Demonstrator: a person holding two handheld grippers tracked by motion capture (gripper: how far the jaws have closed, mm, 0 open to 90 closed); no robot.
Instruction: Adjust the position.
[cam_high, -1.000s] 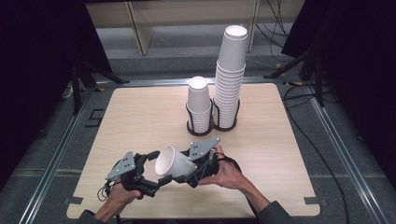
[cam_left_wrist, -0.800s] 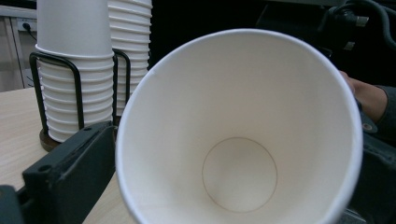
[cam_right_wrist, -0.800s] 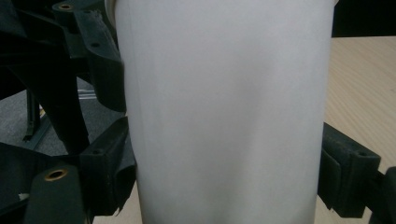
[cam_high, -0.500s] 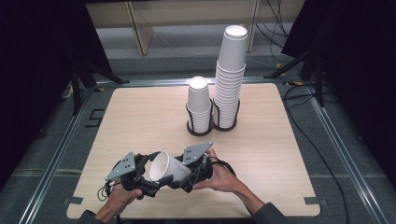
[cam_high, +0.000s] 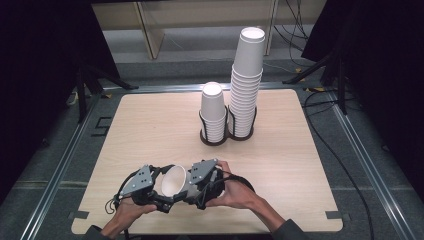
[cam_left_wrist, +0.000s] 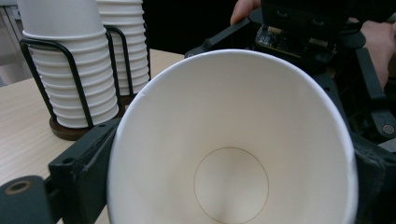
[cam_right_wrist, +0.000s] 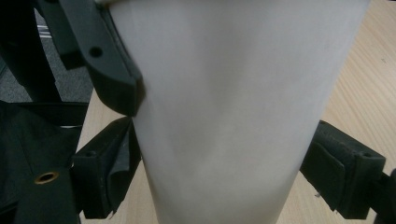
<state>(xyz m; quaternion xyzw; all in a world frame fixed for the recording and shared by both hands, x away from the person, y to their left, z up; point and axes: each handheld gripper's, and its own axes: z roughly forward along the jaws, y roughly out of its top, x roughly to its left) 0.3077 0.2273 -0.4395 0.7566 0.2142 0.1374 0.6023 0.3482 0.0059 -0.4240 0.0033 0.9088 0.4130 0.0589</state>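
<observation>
A white paper cup (cam_high: 172, 180) lies on its side near the table's front edge, mouth toward my left gripper (cam_high: 166, 189). In the left gripper view the cup (cam_left_wrist: 233, 140) has its rim between the two black jaws of the left gripper (cam_left_wrist: 231, 142). Those jaws have just been closing and now touch the rim on both sides. My right gripper (cam_high: 186, 188) is shut on the cup's lower body; in the right gripper view its pads (cam_right_wrist: 109, 179) press the cup (cam_right_wrist: 233, 93) from both sides. A left-gripper jaw touches the cup at the upper left there.
Two stacks of white cups stand in black wire holders at the table's middle back: a short stack (cam_high: 214, 112) and a tall stack (cam_high: 247, 85). Both stacks (cam_left_wrist: 70, 70) appear behind the cup in the left gripper view. The wooden table (cam_high: 150, 125) ends just in front of the hands.
The right hand has brought the cup down and leftward into the left gripper. The left gripper's jaws have closed onto the cup's rim.
</observation>
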